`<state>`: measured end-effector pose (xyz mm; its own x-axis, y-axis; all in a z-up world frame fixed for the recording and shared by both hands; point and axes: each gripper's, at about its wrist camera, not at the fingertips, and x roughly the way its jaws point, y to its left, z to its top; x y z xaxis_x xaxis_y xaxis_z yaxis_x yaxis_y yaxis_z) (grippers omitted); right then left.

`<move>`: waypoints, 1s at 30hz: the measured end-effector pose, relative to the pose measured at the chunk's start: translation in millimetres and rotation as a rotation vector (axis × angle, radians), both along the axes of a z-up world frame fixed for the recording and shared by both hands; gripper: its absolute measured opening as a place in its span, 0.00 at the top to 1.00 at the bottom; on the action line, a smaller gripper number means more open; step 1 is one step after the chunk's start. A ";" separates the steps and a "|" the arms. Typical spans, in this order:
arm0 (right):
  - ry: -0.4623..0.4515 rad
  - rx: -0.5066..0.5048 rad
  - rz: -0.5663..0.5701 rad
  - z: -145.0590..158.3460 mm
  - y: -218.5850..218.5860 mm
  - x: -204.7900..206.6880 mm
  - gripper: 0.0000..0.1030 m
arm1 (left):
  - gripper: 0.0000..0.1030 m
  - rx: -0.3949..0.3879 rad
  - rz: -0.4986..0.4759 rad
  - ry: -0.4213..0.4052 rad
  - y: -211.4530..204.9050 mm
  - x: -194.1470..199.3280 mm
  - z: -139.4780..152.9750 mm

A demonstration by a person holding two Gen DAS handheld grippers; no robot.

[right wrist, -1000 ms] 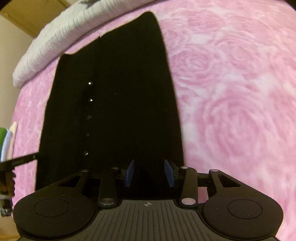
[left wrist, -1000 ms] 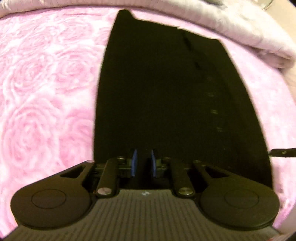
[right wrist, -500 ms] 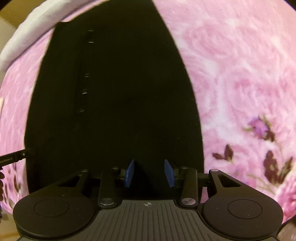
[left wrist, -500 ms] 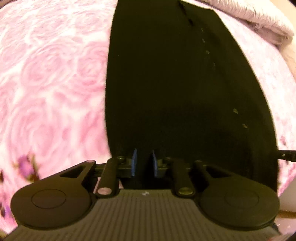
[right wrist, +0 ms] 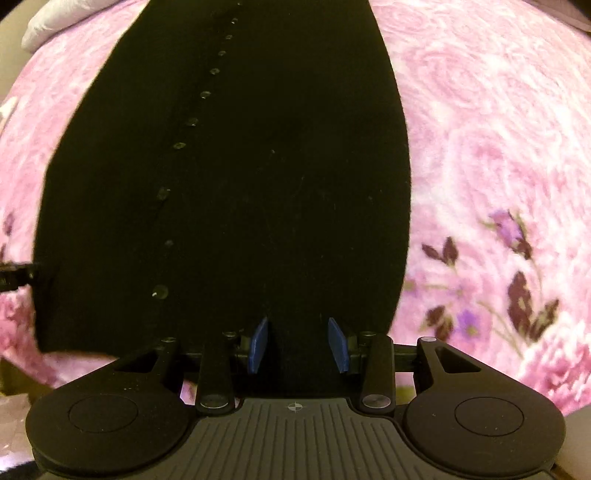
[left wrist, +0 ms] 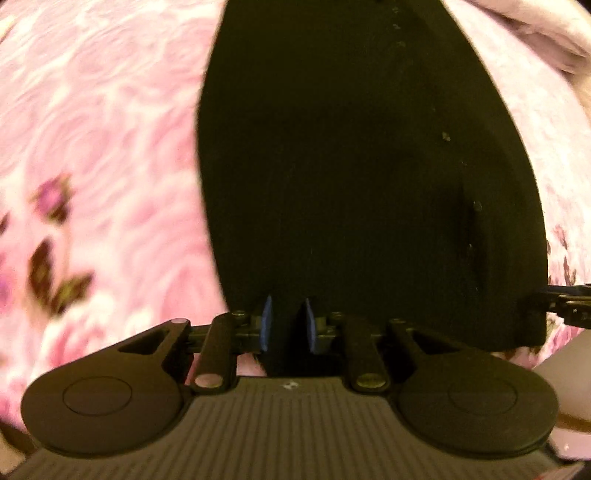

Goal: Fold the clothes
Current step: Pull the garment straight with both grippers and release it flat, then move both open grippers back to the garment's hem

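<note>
Your left gripper point(left wrist: 286, 320) has its blue fingers point(left wrist: 265, 321) drawn narrowly onto the near hem of the long black buttoned knit garment point(left wrist: 354, 177), and cloth fills the slot between them, so it reads as a pinch. Ahead of those fingers the garment runs away in one flat strip over the pink rose-patterned fleece blanket point(left wrist: 103, 122).

Your right gripper point(right wrist: 298, 345) stands wider, its blue fingers point(right wrist: 338, 345) on either side of a bunched tuck of the same hem; I cannot tell whether they bear on it.

I judge that you hold the near edge at two points, which fits either carrying it forward over the far end or drawing the strip taut to smooth it. Either way, keep both grips level so the hem stays straight.

Only the right view shows the full row of small dark buttons point(right wrist: 192, 122), left of its fingers. Only the left view shows the pale grey ribbed bedding point(left wrist: 532, 33), beyond and right of its fingers.
</note>
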<state>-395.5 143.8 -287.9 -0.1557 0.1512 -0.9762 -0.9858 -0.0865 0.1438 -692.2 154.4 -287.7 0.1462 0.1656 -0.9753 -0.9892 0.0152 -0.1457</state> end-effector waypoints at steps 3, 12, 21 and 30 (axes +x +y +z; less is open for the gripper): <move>0.021 0.029 0.042 29.8 2.8 0.0 0.61 | 0.85 0.024 0.082 0.011 -8.3 15.4 32.1; 0.066 0.136 0.139 131.9 -22.3 29.5 0.61 | 0.80 0.153 0.125 -0.005 -58.2 90.8 129.6; 0.100 0.192 0.169 185.8 -94.6 67.7 0.61 | 0.75 0.273 0.091 0.047 -118.1 127.5 200.1; 0.106 0.287 0.168 215.9 -124.3 87.6 0.61 | 0.71 0.342 0.061 0.066 -162.2 145.3 226.6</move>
<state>-307.8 19.5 -72.0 -0.2997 0.3810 -0.8746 -0.9352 -0.2985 0.1904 -546.9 -7.8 -61.1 0.0644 0.4906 -0.8690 -0.9969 -0.0079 -0.0783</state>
